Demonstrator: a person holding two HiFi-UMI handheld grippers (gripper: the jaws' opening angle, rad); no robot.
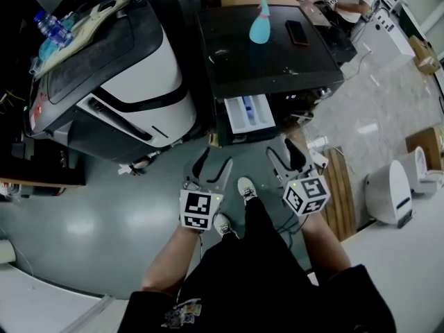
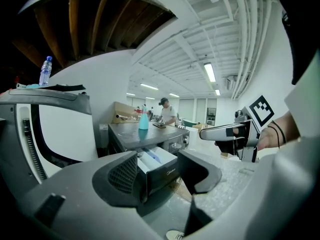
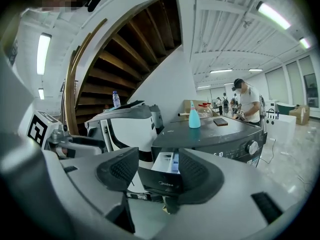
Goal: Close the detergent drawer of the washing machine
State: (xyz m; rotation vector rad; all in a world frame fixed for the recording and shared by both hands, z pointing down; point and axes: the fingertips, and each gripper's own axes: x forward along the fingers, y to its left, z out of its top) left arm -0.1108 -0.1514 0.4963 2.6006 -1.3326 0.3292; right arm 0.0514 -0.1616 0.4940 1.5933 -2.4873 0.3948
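Note:
The dark washing machine [image 1: 270,54] stands ahead of me with its detergent drawer [image 1: 250,113] pulled out; the drawer has a white inside and a dark front panel. My left gripper [image 1: 208,172] and right gripper [image 1: 290,159] hover side by side short of the drawer, both open and empty. In the left gripper view the drawer [image 2: 159,165] shows between the pads, well beyond the left gripper [image 2: 160,176], with the right gripper [image 2: 225,132] off to the right. In the right gripper view the right gripper [image 3: 159,176] frames the drawer [image 3: 165,174] the same way, apart from it.
A teal bottle [image 1: 260,21] and a dark phone [image 1: 297,32] lie on the machine's top. A large white-and-black appliance [image 1: 132,82] stands close on the left. Wooden slats [image 1: 340,186] and a round white device [image 1: 390,193] are at the right. My shoes [image 1: 246,188] are below the drawer.

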